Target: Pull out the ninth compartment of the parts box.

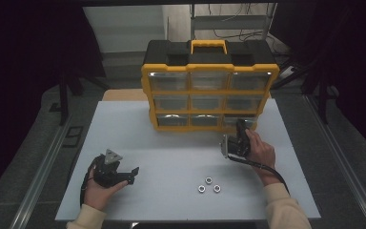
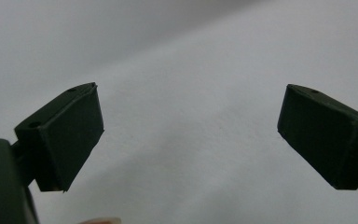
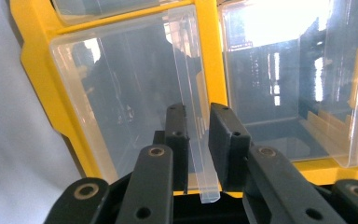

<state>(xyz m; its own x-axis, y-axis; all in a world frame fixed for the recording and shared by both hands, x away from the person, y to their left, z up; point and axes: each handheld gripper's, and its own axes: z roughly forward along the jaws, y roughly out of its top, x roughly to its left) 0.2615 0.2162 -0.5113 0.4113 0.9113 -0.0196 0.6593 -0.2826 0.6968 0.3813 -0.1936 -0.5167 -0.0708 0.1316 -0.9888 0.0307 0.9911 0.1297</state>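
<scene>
High view shows a white tabletop with a yellow and black drawer cabinet standing at its far edge, three rows of three clear drawers facing the person. Three small metal nuts lie close together on the tabletop near the front, between the two hands.

At the lower right of the cabinet, the right tongs reach up to the bottom right drawer, held by the person's right hand. Right gripper view looks along these tongs: the two black jaws stand narrow, one on each side of the drawer's clear plastic handle tab, which runs upright between them. The jaws look closed on the tab, touching or nearly touching its two faces. The same drawer sits in its yellow frame, with a neighbouring clear drawer beside it.

At the lower left, the left tongs rest low over the tabletop, well apart from the cabinet and the nuts, held in the person's left hand. Left gripper view shows these tongs spread wide, with bare white tabletop between the jaws.
</scene>
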